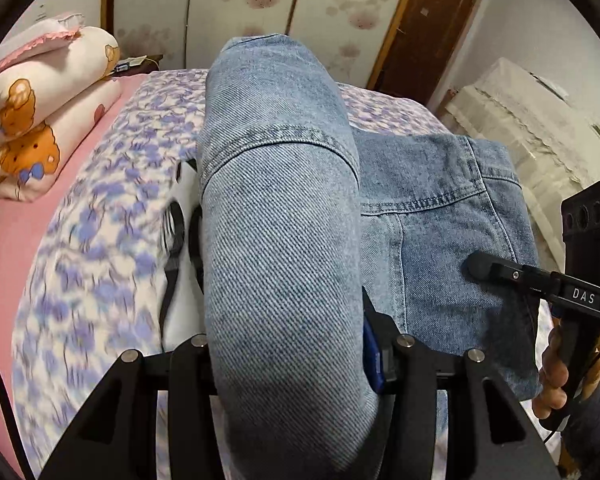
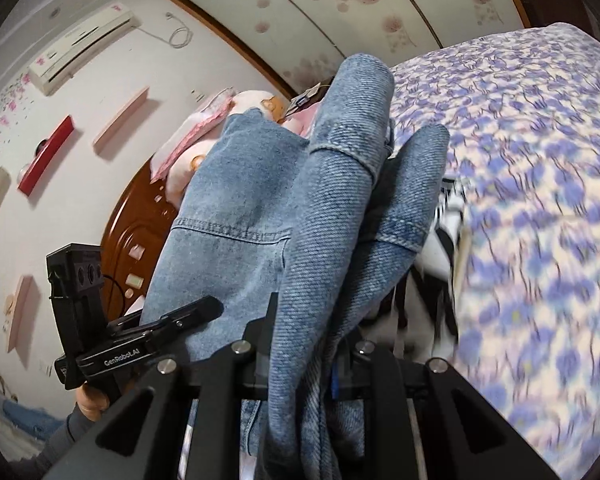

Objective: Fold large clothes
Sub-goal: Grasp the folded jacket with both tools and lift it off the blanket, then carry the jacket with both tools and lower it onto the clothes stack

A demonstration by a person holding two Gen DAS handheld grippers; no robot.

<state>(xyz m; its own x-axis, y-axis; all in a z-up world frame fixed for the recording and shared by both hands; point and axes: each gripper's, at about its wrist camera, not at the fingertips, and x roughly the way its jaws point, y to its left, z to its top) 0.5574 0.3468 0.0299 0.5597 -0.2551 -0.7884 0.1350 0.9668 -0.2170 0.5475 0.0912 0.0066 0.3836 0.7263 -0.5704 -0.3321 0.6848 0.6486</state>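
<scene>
A light blue denim jacket (image 1: 276,240) hangs lifted over the bed. In the left wrist view my left gripper (image 1: 288,344) is shut on a thick fold of its denim, which drapes over and hides the fingers. My right gripper (image 1: 484,268) shows at the right edge, clamped on the jacket's side. In the right wrist view my right gripper (image 2: 312,344) is shut on bunched denim (image 2: 332,208), its fingers hidden by cloth. My left gripper (image 2: 204,308) shows at the left, gripping the jacket panel.
The bed has a purple flowered cover (image 1: 100,216) (image 2: 540,160) and a pink sheet (image 1: 12,232). A black and white garment (image 1: 180,216) (image 2: 444,224) lies under the jacket. Folded bear-print quilts (image 1: 40,120) sit at the headboard. A lace-covered cabinet (image 1: 520,120) stands right.
</scene>
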